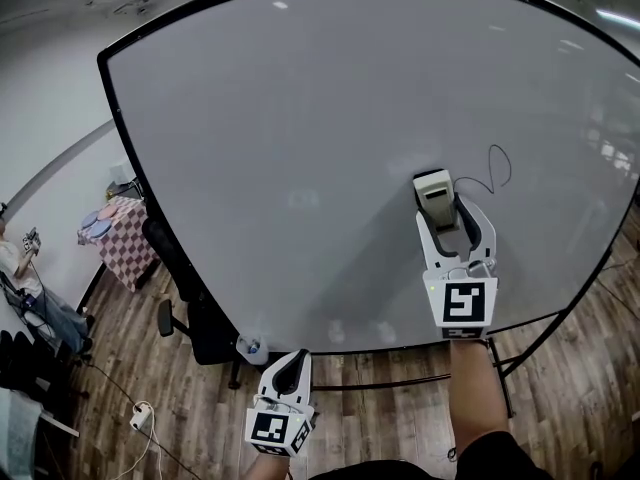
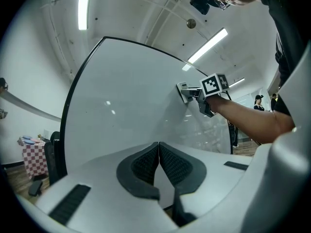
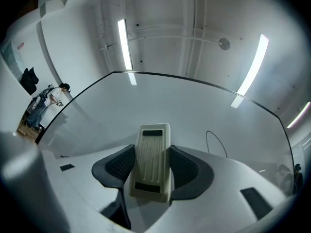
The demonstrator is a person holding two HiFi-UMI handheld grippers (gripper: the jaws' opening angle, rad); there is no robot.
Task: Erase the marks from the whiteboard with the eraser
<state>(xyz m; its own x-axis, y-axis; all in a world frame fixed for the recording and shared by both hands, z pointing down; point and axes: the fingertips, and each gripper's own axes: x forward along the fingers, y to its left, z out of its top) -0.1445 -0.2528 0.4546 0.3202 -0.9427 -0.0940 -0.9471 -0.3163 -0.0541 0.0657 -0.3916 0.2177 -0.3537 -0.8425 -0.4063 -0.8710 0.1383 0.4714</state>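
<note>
Head view was taken up nearest by the left gripper (image 1: 288,360), held low before the wooden floor (image 1: 180,408), below the bottom edge of the whiteboard (image 1: 300,118). Its jaws were seen in the left gripper view to be clenched together, pad against pad, with nothing between them.

Higher and to the right, the right gripper (image 1: 455,213) was raised on an outstretched forearm (image 1: 475,398) towards the board. A cream eraser (image 1: 436,193) was grasped between its jaws; in the right gripper view the dark pads were pressed against both long sides of the ribbed block. The eraser's far end was seen from the left gripper view to lie against the board's surface, in the right half of the board.

Just to the right of the eraser, a thin black looped line (image 1: 495,168) was drawn on the white surface. No other marks could be made out on the board.

Beyond the board's left edge, a black office chair (image 1: 185,298) was placed close by, a table with a checked cloth (image 1: 120,238) was set near the wall, and a seated person (image 1: 30,288) was partly shown at the picture's edge.
</note>
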